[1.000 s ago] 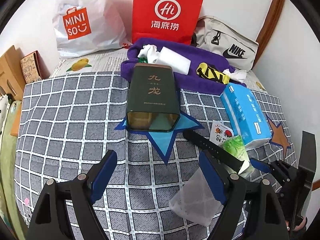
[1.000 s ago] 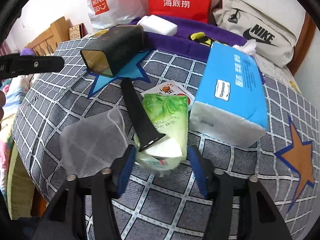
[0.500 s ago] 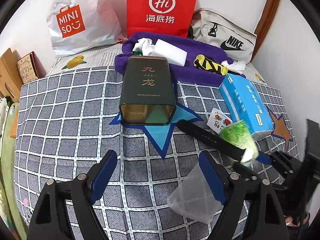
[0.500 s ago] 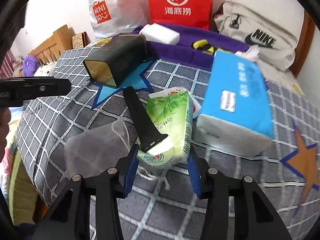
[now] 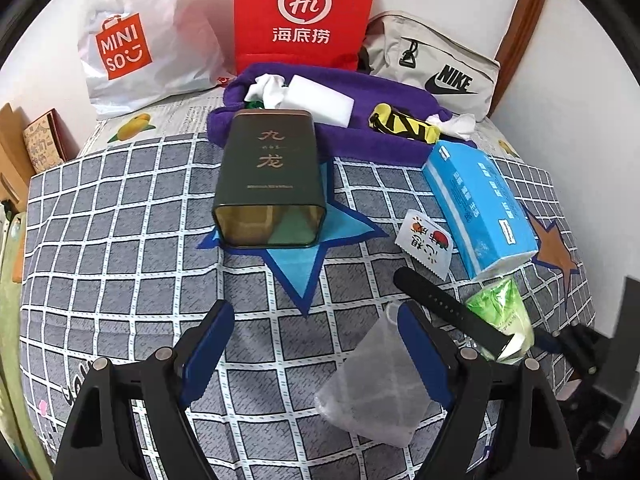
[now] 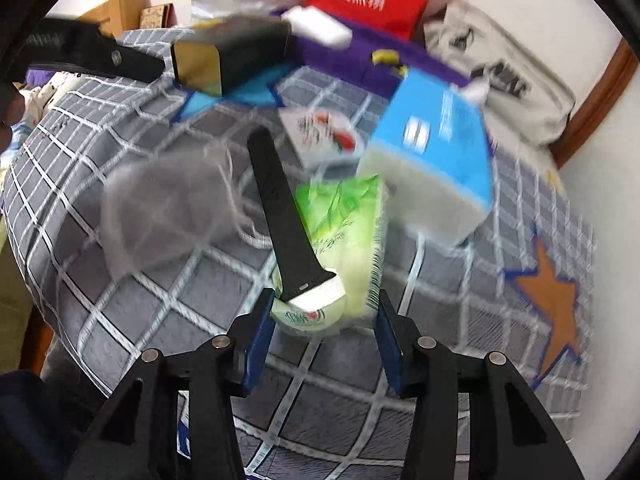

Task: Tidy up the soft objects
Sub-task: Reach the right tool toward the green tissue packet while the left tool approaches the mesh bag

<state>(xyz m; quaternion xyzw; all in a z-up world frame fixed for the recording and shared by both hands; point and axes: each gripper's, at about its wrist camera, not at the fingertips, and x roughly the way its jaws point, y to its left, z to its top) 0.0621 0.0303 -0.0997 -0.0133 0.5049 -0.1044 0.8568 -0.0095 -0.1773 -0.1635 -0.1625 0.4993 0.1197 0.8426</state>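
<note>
Green tissue pack (image 6: 340,248) in R tongs (image 6: 324,336), reopening slightly; L tongs (image 5: 316,344) wide, empty.

Tin box (image 5: 270,184): shiny metal. Bed cover (image 5: 120,240): soft cloth. Green tissue pack (image 6: 340,248): glossy plastic wrap. Mesh pouch (image 5: 376,384): thin see-through net. Strap (image 6: 280,216): matt black rubber.

Open checked bedspread (image 5: 120,264) left of the tin (image 5: 272,184); clutter crowding the right.
</note>
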